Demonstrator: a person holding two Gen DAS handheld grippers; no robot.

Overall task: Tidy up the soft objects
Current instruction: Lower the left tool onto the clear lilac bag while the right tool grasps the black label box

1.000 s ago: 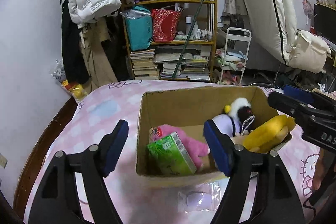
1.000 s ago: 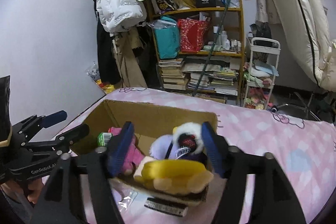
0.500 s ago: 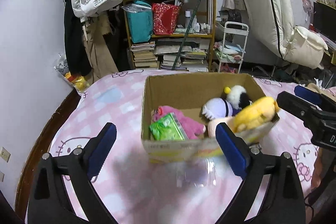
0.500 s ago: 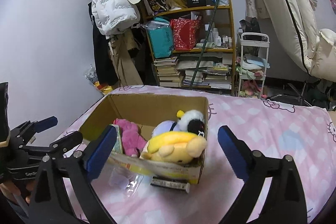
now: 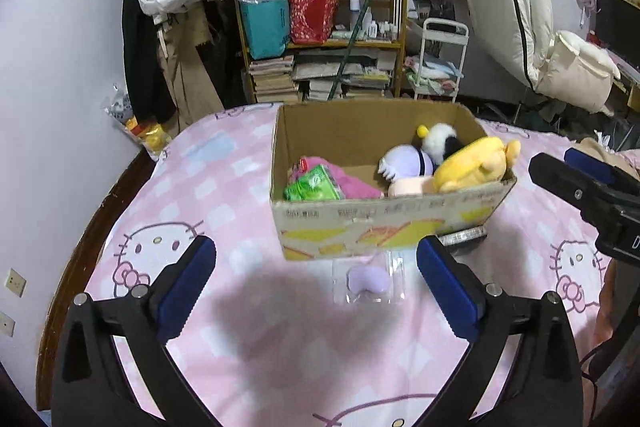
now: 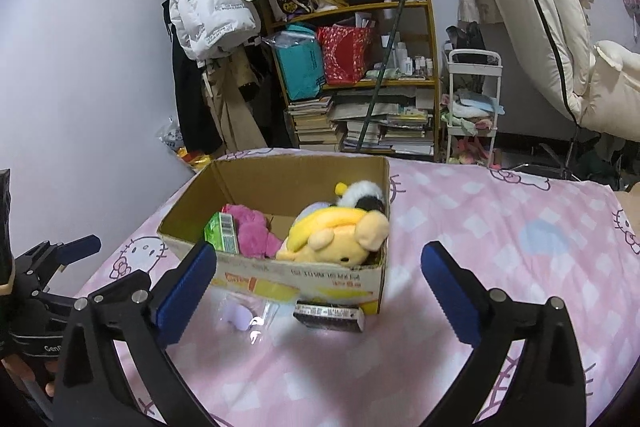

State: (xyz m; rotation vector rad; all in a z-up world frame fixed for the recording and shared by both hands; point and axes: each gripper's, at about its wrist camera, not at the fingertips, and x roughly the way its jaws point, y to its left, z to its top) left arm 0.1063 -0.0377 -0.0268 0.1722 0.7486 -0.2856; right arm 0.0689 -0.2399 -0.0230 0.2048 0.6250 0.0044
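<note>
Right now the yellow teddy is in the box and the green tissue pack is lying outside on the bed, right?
Not quite. The green tissue pack is inside the box too, beside the pink toy, as the left wrist view shows. The yellow teddy is in the box.

A crammed wooden shelf (image 5: 320, 39) (books stacked low) stands against pale lilac walls (image 5: 60, 67).

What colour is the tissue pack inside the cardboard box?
Green; the tissue pack shows best in the left wrist view.

Matt brown cardboard box (image 5: 384, 223) holds fuzzy cloth plush toys (image 5: 472, 167); a glossy clear plastic pouch (image 5: 368, 281) lies on the soft cotton bedsheet (image 5: 192, 195).
</note>
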